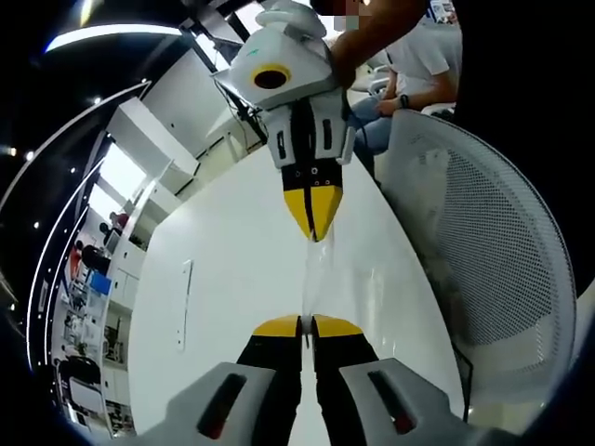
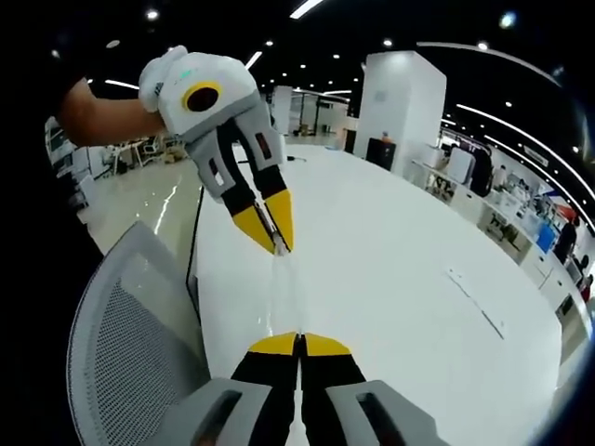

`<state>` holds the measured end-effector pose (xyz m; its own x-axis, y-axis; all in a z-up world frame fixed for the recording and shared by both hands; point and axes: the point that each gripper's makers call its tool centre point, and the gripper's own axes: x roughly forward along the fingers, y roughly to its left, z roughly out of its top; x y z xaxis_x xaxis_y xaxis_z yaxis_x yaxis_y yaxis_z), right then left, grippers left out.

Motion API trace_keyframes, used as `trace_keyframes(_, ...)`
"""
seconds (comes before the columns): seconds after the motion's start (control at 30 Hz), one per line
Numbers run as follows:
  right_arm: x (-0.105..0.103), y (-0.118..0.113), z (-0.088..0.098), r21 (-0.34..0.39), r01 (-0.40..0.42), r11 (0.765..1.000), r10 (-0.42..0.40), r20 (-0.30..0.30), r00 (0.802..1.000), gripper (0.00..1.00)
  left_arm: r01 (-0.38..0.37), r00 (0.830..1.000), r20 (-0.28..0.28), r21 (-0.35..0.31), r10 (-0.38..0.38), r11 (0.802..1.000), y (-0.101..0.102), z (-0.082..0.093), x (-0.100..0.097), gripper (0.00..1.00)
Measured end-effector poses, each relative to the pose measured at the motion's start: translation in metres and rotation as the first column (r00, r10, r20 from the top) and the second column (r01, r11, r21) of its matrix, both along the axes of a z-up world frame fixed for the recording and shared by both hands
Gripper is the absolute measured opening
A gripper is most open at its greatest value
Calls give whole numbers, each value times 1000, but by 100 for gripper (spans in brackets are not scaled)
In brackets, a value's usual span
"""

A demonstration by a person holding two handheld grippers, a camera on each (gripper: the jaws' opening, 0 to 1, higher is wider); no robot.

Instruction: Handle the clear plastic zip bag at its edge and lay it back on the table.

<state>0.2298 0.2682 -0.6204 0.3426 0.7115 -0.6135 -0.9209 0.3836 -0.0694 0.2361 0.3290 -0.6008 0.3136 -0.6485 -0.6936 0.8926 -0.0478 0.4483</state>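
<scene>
In the left gripper view the left tongs (image 1: 307,324), yellow-tipped with black shanks, rise from the bottom centre of the frame and are clenched on one edge of the clear plastic zip bag (image 1: 316,269), which shows as a thin, nearly see-through strip running up the middle of the frame. At its far end the right tongs (image 1: 314,232) come down from the upper centre, tips together, pinching the opposite edge. The right gripper view shows the same hold from the other end: the right tongs (image 2: 299,338) clamped at the bottom centre, the bag (image 2: 286,288) stretched edge-on up the frame, and the left tongs (image 2: 281,245) nipping it from the upper left. The bag appears to hang taut between the two pairs, lifted above the glossy white counter (image 1: 223,279) rather than resting on it, though how far it clears the surface cannot be told. A white mesh-backed chair (image 1: 483,251) stands at the right of the left gripper view. By my reading the edge grasp is done; what is left is lowering the bag flat onto the counter (image 2: 390,269) and letting go at both ends.
</scene>
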Motion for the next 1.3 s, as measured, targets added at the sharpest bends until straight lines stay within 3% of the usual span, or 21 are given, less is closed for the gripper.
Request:
trace_keyframes(0.3,3,-1,3,11,23,1000,-23,-17,1000,0,-14,1000,1,-68,14,998,-2,15,-1,4)
trace_keyframes(0.5,5,1,4,10,24,1000,-24,-22,999,0,11,1000,15,-60,-10,998,-6,22,-6,5)
trace_keyframes(0.83,6,1,5,6,31,1000,-31,-43,999,0,75,996,44,-5,-75,997,-23,17,-15,6)
trace_keyframes(1.3,3,2,11,11,50,999,-49,-68,996,0,123,988,85,82,-130,989,-41,-4,-16,3)
